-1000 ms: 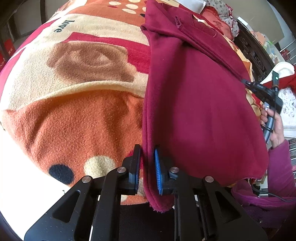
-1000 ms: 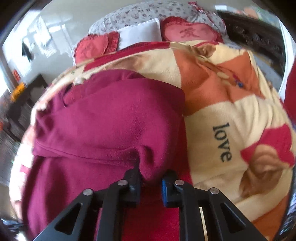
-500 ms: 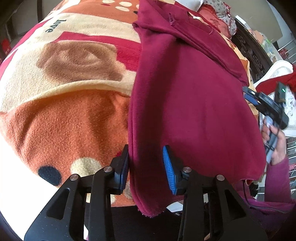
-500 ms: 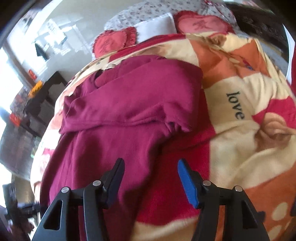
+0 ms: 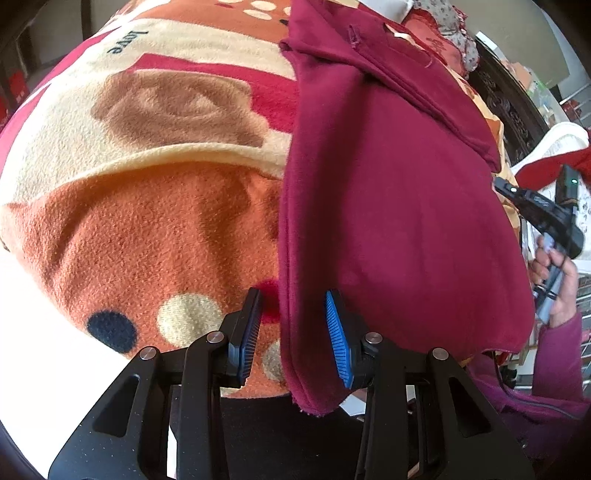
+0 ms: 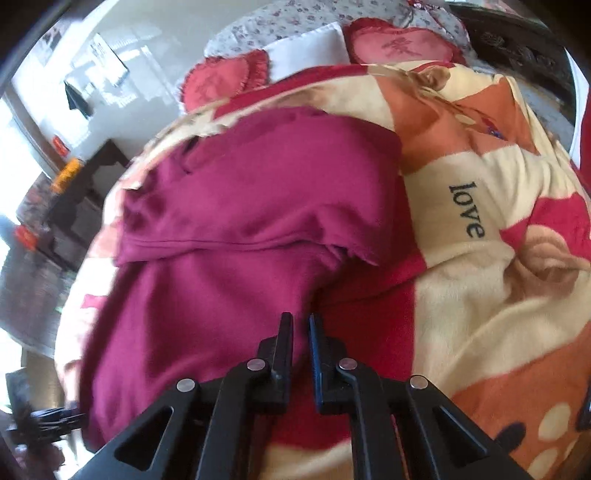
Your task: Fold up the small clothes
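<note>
This is a bedroom in a home. A bed fills both views, spread with a thick fleece blanket in orange, cream and red bearing the word "love", and at its head lie two red heart-shaped cushions with frilled edges, a white pillow and a floral-print cover. A dark carved wooden bed frame runs along one side, and dark furniture stands against a pale wall beyond.

garment: maroon | blanket: orange, cream, red; dotted
</note>
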Available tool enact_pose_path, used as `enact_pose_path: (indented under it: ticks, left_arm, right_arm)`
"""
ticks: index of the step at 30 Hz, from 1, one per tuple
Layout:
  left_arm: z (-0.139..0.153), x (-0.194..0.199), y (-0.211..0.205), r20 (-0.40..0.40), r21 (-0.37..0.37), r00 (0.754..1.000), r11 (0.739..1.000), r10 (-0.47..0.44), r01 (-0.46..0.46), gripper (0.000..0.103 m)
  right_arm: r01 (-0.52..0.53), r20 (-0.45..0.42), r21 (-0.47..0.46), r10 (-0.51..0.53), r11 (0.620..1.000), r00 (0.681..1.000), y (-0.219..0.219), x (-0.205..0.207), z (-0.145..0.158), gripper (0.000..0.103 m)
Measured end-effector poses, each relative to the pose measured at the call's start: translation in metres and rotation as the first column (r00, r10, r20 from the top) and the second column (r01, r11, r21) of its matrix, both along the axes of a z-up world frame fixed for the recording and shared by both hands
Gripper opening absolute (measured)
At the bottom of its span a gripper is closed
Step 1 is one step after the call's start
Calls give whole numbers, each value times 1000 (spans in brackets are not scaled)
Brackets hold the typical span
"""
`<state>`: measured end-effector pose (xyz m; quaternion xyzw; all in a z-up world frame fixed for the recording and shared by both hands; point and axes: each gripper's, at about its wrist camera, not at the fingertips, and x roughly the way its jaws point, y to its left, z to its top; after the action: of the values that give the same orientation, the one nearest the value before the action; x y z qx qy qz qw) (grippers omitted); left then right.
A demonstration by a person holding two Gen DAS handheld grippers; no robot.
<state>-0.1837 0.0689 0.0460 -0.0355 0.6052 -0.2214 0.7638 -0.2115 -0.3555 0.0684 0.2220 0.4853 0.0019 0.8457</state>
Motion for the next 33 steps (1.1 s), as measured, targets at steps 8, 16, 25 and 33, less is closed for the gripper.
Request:
enact_pose_path:
  ticks: [8, 16, 25, 33]
  left_arm:
    - [-6, -3, -5, -14, -17, 1000, 1000, -8, 8, 43]
    - [-11, -5, -12, -45, -26, 999, 1000, -11, 10, 48]
    - [-16, -12, -14, -44, -32, 999, 999, -24, 22, 19]
    - [49, 0, 16, 50, -288, 999, 958, 17, -1, 7]
  right_arm:
    - [-186, -32, 186, 196, 965, 980, 25, -88, 20, 54]
    - [-250, -55, 319, 281, 914, 958, 53, -155, 4, 54]
    - [-304, -49, 251, 325, 919, 944, 85, -149, -7, 17]
    - [-410, 163, 352, 376, 842, 912, 97, -143, 47, 10]
